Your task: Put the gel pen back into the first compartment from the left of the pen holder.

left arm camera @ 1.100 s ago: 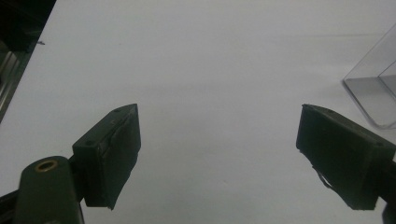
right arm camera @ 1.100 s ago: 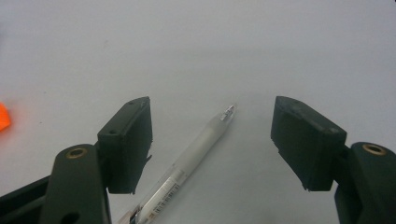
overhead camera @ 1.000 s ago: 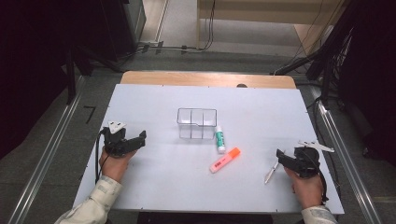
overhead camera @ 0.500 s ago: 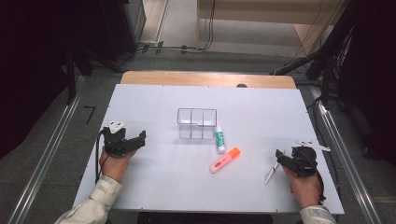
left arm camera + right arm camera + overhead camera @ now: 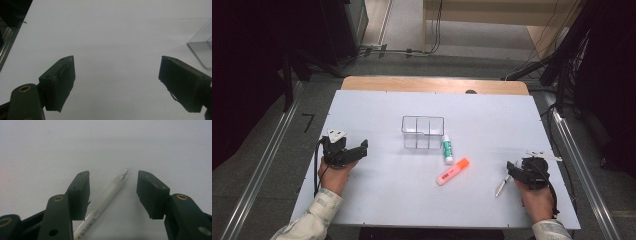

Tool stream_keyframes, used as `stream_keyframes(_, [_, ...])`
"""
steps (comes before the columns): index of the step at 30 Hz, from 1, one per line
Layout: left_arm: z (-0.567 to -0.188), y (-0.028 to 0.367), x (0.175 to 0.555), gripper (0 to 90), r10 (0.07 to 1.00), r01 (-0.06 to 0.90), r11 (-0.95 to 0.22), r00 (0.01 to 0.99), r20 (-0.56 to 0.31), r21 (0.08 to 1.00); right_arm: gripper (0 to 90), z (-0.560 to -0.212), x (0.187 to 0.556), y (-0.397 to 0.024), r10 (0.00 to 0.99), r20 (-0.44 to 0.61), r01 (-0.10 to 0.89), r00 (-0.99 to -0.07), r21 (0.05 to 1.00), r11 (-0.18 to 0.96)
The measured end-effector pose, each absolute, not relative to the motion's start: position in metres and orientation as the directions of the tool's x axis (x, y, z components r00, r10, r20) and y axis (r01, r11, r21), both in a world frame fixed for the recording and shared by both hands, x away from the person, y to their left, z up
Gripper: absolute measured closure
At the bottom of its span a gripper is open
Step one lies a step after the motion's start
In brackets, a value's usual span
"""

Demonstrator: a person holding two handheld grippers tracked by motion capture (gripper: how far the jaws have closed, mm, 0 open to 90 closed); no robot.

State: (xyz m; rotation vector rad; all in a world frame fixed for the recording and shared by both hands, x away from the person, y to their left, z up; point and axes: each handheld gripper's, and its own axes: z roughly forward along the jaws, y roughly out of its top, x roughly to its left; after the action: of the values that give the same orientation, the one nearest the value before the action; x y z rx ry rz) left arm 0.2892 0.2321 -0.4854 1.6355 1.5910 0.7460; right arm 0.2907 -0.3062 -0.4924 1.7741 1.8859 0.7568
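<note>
- Here, my right gripper (image 5: pixel 113 192) stands open astride the pen (image 5: pixel 105 202), gripping nothing.
- My left gripper (image 5: pixel 117 82) gapes wide over bare table (image 5: pixel 377 200), left of the clear box (image 5: pixel 423 132).

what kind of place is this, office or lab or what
Probably a lab or recording room: a bare white table with a few stationery items, hand-held grippers, and cables trailing over the floor beyond.

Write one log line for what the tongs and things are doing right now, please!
left tongs: open, over bare table | right tongs: open, straddling pen | highlighter, glue stick: beside clear box
</note>
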Motion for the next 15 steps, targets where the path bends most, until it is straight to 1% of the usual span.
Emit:
stream_keyframes(5, [-0.4856, 0.2321, 0.2894, 14.3, 0.995, 0.575, 0.026, 0.068, -0.079, 0.818, 47.2, -0.4948, 0.292, -0.3013, 0.994, 0.046, 0.766, -0.097, 0.642, 0.045])
stream_keyframes(7, [-0.4857, 0.232, 0.2895, 14.3, 0.994, 0.575, 0.026, 0.068, -0.08, 0.818, 50.5, -0.496, 0.2932, -0.3014, 0.994, 0.046, 0.774, -0.095, 0.632, 0.044])
stream_keyframes(10, [-0.4857, 0.2318, 0.2895, 14.3, 0.994, 0.575, 0.028, 0.068, -0.082, 0.818, 52.0, -0.4961, 0.2936, -0.3016, 0.995, 0.042, 0.774, -0.092, 0.631, 0.045])
stream_keyframes(13, [-0.4857, 0.2318, 0.2895, 14.4, 0.994, 0.575, 0.028, 0.068, -0.082, 0.818, 56.0, -0.4962, 0.294, -0.3013, 0.996, 0.034, 0.774, -0.086, 0.631, 0.046])
stream_keyframes(14, [-0.4857, 0.2318, 0.2895, 14.4, 0.994, 0.575, 0.027, 0.068, -0.081, 0.817, 59.0, -0.4962, 0.2942, -0.3014, 0.996, 0.029, 0.774, -0.086, 0.631, 0.048])
stream_keyframes(15, [-0.4857, 0.2317, 0.2895, 14.4, 0.994, 0.575, 0.027, 0.069, -0.081, 0.817, 59.0, -0.4962, 0.2942, -0.3014, 0.996, 0.029, 0.774, -0.086, 0.631, 0.048])
